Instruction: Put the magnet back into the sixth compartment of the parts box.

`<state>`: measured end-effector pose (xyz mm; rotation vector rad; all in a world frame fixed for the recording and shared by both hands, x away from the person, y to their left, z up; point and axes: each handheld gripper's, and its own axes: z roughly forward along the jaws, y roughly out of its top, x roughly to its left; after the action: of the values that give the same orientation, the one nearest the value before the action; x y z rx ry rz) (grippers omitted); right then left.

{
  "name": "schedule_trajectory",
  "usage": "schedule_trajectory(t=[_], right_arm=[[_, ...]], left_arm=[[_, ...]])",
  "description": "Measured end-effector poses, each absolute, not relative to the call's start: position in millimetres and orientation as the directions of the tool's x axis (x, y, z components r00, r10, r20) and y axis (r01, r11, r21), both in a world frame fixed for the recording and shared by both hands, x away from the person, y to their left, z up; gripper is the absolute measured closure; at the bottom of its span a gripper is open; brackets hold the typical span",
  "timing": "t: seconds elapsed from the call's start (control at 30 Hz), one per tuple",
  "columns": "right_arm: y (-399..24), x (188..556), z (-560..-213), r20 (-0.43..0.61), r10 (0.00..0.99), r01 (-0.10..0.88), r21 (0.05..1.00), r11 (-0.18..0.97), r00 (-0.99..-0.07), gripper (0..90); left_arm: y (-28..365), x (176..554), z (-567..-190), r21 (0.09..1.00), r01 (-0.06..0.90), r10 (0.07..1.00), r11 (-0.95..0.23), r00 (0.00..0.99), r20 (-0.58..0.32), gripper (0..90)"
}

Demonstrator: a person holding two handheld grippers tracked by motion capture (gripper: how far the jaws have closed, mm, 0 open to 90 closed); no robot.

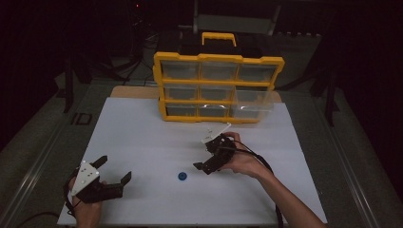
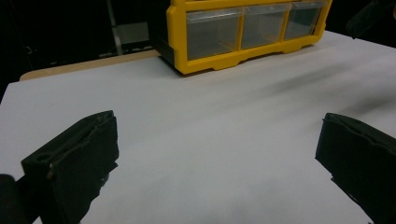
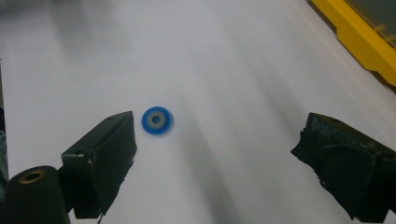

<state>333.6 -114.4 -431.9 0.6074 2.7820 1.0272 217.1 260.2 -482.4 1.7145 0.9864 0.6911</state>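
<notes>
A small blue ring [image 1: 182, 176] lies flat on the white table sheet [image 1: 142, 142], near the front middle. In the right gripper view the blue ring [image 3: 157, 120] has a grey centre and sits just past the left jaw. My right gripper [image 1: 203, 153] hovers to the right of the ring, open and empty, and its jaws [image 3: 215, 154] stand wide apart. At the front left, my left gripper [image 1: 116, 170] rests open with nothing between its fingers. Bare white sheet shows between the spread jaws of the left gripper [image 2: 217, 154].
A yellow organiser [image 1: 217, 87] with clear drawers stands at the back of the sheet, a black case with a yellow handle [image 1: 218, 38] behind it. The organiser [image 2: 243, 32] faces the left gripper. Dark floor surrounds the table.
</notes>
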Motion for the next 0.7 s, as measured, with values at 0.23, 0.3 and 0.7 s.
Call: schedule_trajectory(t=[0.23, 0.3, 0.7], right_arm=[[-107.2, 331.7, -436.2, 0.031, 0.391, 0.32, 0.636, 0.702, -0.92, 10.3], [-105.3, 331.1, -437.2, 0.03, 0.388, 0.318, 0.632, 0.706, -0.921, 10.3], [-95.1, 328.2, -444.5, 0.026, 0.363, 0.301, 0.616, 0.728, -0.931, 10.3]], left_arm=[[260.4, 216.8, -482.4, 0.942, 0.292, 0.865, -0.165, 0.502, -0.005, 0.0], [260.4, 216.8, -482.4, 0.942, 0.292, 0.865, -0.165, 0.502, -0.004, 0.0], [260.7, 216.7, -482.2, 0.942, 0.292, 0.864, -0.166, 0.503, -0.004, 0.0]])
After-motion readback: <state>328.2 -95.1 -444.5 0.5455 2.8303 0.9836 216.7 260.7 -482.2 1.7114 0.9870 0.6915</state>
